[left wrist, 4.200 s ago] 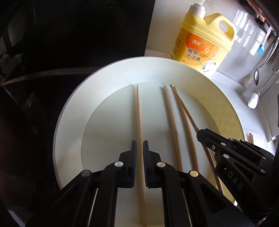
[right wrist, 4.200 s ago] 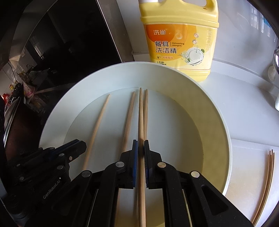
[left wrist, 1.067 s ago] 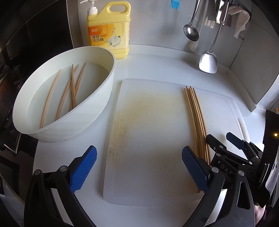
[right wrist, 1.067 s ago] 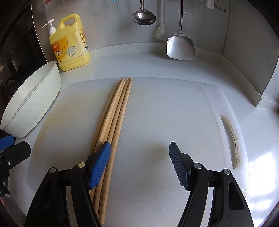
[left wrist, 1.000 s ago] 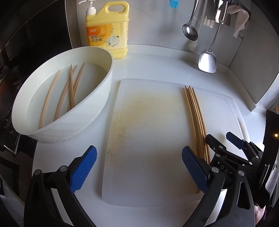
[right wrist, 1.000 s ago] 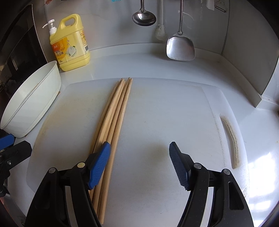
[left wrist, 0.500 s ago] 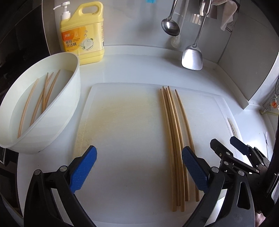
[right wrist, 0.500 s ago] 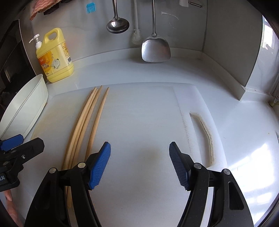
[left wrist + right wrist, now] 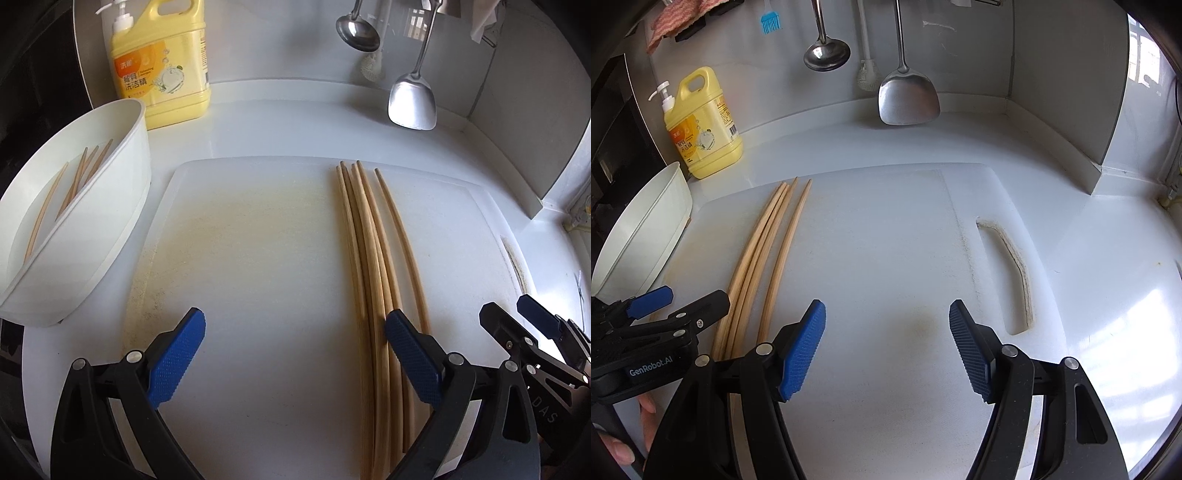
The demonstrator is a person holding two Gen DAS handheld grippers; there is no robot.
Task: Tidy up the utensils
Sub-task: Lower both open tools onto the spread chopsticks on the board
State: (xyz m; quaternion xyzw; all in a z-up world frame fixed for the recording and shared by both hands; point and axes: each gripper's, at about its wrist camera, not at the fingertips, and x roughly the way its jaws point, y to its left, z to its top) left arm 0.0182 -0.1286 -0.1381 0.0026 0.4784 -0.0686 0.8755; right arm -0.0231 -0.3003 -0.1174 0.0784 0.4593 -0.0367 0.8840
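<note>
Several wooden chopsticks point(image 9: 373, 266) lie side by side on the white cutting board point(image 9: 251, 240), one slightly apart on the right. They also show in the right wrist view point(image 9: 764, 258). More chopsticks point(image 9: 74, 184) lie in the white bowl point(image 9: 122, 192) at left. My left gripper point(image 9: 295, 354) is open and empty above the board's near part, its right finger over the chopstick bundle. My right gripper point(image 9: 886, 347) is open and empty over the bare board point(image 9: 886, 240), right of the chopsticks.
A yellow dish soap bottle point(image 9: 162, 62) stands at the back left. A ladle point(image 9: 358, 31) and a spatula point(image 9: 412, 103) hang on the back wall. The board has a handle slot point(image 9: 1012, 266) at right. A wall corner point(image 9: 1108, 129) bounds the right side.
Both grippers have let go of chopsticks taken from the bowl and pulled back over the board. One more chopstick now lies apart at the bundle's right. Both views have shifted rightward.
</note>
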